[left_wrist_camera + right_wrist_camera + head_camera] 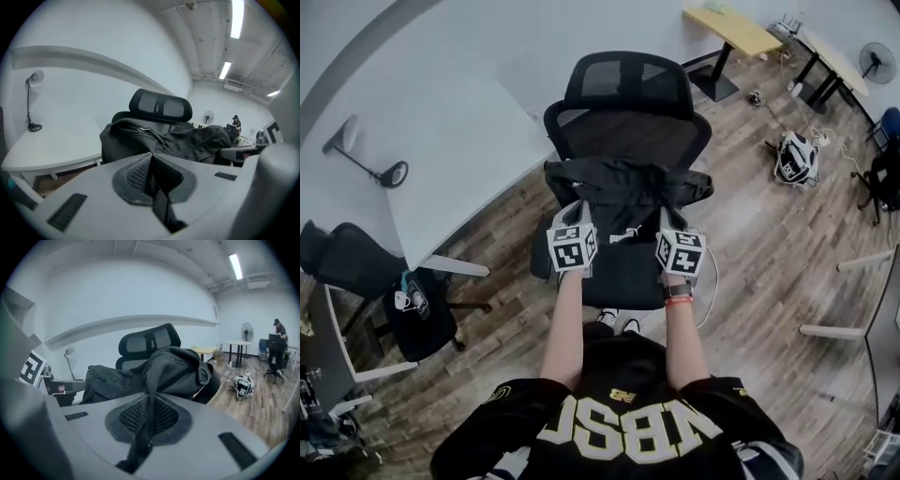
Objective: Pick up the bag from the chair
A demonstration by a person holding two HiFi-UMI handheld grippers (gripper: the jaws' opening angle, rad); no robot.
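Bag: black, slumped across the office chair in the middle of the head view, just beyond both grippers.
Left gripper: jaws pressed together on a dark strip of the bag that runs down between the mesh pads.
Right gripper: clenched on a bag strap, which rises from between its jaws to the bag's top.
Surroundings: white table at upper left with a desk lamp on it; wooden floor at right.

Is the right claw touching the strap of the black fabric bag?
Touching. The right gripper view shows the right claw shut on the strap of the black fabric bag.
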